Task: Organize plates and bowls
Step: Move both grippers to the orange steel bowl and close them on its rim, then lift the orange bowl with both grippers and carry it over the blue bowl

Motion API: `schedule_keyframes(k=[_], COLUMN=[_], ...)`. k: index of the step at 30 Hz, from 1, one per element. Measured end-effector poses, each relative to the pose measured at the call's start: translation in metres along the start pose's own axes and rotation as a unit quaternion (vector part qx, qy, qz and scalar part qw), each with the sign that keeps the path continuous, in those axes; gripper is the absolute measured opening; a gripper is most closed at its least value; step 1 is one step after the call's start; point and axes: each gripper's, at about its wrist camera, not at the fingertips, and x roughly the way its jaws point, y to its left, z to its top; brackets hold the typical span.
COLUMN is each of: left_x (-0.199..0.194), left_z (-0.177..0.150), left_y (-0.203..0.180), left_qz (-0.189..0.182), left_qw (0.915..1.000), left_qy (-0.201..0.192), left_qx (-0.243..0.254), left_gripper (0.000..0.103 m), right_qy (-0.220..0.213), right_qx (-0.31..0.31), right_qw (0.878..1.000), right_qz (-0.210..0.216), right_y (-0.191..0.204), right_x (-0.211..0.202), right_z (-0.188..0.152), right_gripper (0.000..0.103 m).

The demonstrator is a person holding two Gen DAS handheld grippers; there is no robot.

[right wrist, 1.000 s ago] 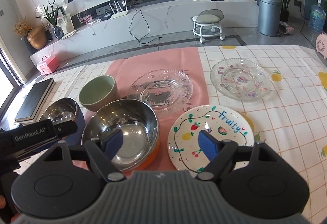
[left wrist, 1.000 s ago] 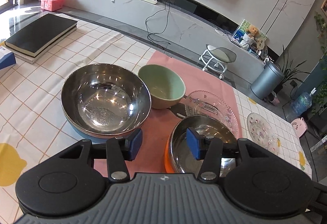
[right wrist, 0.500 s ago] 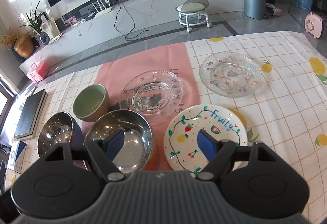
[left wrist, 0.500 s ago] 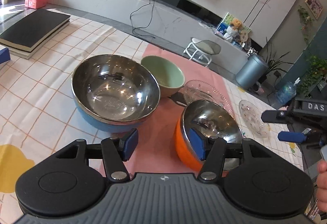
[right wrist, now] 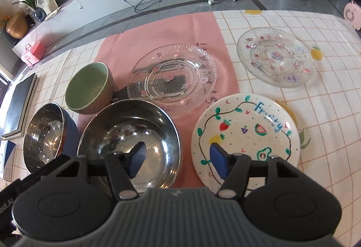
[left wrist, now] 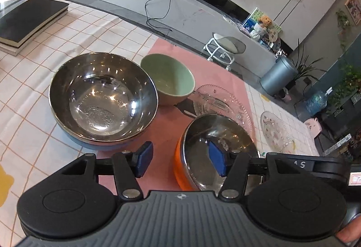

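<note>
Looking along the left gripper, its blue fingers stand spread and empty above the table, one over the pink mat and one over the steel-lined orange bowl; beyond lie a larger steel-lined blue bowl, a green ceramic bowl just beside it, and two clear patterned glass plates, the near one and the far one. The steel bowls look light, stiff and slick, so a pinch across the rim seems safest. From the right wrist view, the right gripper has just been narrowing, yet its fingers remain apart with nothing pinched, straddling the gap between the orange bowl and a white painted "Fruity" plate. That plate and the glass ones look brittle, flat and hard to lift; taking an edge, with one finger slipped under the rim, seems wise.
</note>
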Motion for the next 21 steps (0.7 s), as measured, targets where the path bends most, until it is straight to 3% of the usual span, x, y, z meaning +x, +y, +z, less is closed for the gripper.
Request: schedule_keyframes(k=[4,8,10,13,21], left_x=[0.014,0.023,0.024,0.020,-0.028], left_z=[-0.002,-0.008,-0.009,-0.012,-0.019], left_y=[-0.004,-0.009,-0.008,-0.012,-0.022], left_qz=[-0.014,0.020,0.011,0.020,0.053], left_qw=[0.9997,0.9992,0.9993,0.9986,0.9943], left_qy=[0.017,0.022,0.024,0.020,0.032], left_qx=[0.001,0.027,0.027,0.044,0.087], left_gripper=[0.057,0.029,0.019,0.016,0.013], right_qy=[0.010,0.020,0.019,0.020,0.032], right_qx=[0.015,0.034,0.035,0.034,0.028], right_qw=[1.000,0.999,0.999,0.998,0.998], right_qz=[0.005,0.021,0.029,0.040,0.056], right_y=[-0.011,-0.018,-0.017,-0.013,-0.006], right_x=[0.008,0.015,0.016,0.015,-0.010], right_z=[-0.003,-0.004,-0.005,-0.006,-0.031], right_gripper=[0.039,0.028,0.023,0.010,0.010])
